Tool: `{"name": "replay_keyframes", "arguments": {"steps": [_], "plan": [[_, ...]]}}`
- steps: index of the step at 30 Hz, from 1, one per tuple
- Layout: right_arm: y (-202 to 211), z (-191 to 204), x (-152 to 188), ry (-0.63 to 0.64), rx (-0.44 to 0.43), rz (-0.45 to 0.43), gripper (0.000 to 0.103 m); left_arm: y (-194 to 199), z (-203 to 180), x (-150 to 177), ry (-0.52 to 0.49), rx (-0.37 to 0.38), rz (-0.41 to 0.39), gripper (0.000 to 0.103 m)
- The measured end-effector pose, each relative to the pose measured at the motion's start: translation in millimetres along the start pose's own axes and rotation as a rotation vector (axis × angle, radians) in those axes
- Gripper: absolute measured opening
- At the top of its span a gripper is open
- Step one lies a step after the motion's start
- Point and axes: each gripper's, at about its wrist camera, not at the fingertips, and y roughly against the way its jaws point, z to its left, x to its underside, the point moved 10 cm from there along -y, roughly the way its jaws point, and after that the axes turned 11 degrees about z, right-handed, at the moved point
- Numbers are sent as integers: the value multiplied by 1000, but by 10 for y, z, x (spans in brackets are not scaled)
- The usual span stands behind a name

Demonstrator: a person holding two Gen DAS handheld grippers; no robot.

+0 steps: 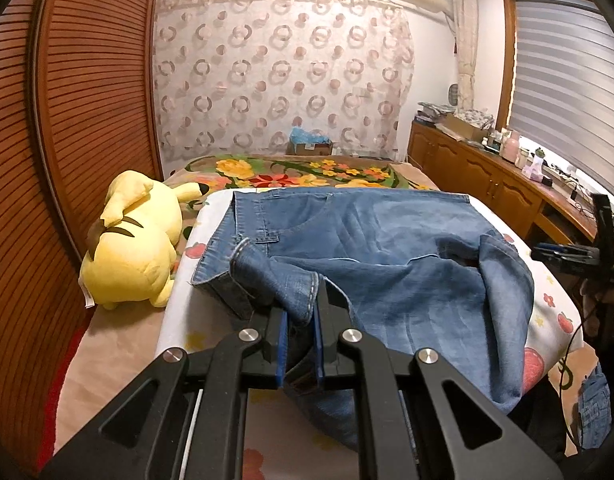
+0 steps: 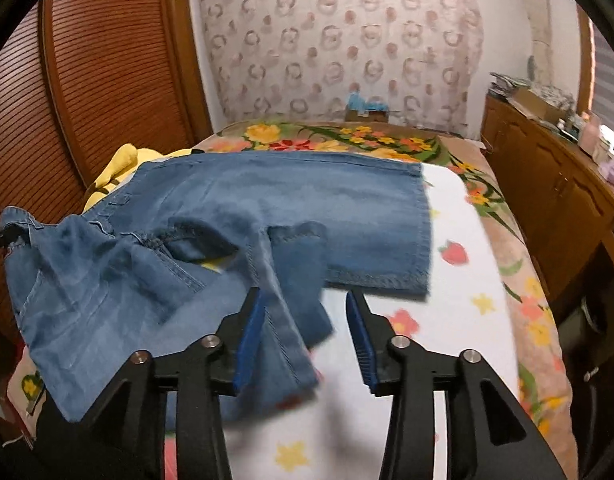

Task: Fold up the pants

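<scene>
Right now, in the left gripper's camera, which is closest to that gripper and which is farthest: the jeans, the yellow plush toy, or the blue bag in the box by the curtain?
1. The jeans: pinched in the left gripper, so touching it.
2. The yellow plush toy: off to the left on the bed, beside the wooden door.
3. The blue bag: straight ahead past the bed's far end, by the curtain.

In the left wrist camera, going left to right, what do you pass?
Slatted wooden door → yellow plush toy → left gripper shut on the jeans → right gripper at the frame's right edge.
</scene>
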Motion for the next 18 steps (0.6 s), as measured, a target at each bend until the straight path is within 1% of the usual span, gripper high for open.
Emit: {"name": "replay_keyframes", "arguments": {"steps": [2,6,9,14,16,18], "plan": [[-44,13,67,-13,3,17,46,-7,-18,-4,-1,0,-1,11],[-82,4,400,-31,-27,57,46,-19,-50,-19,-5,0,-2,11],[-216,-4,470,-58,-62,85,47,-43,-78,-36,-8,-2,1,11],[-397,-63,371,-80,-101,120,48,-80,-124,-60,-15,-5,7,11],[-424,-76,270,-88,-105,123,48,-98,-135,-61,-15,-5,10,11],[-450,-78,249,-96,-113,118,48,-104,-133,-63,-15,-6,9,11]]}}
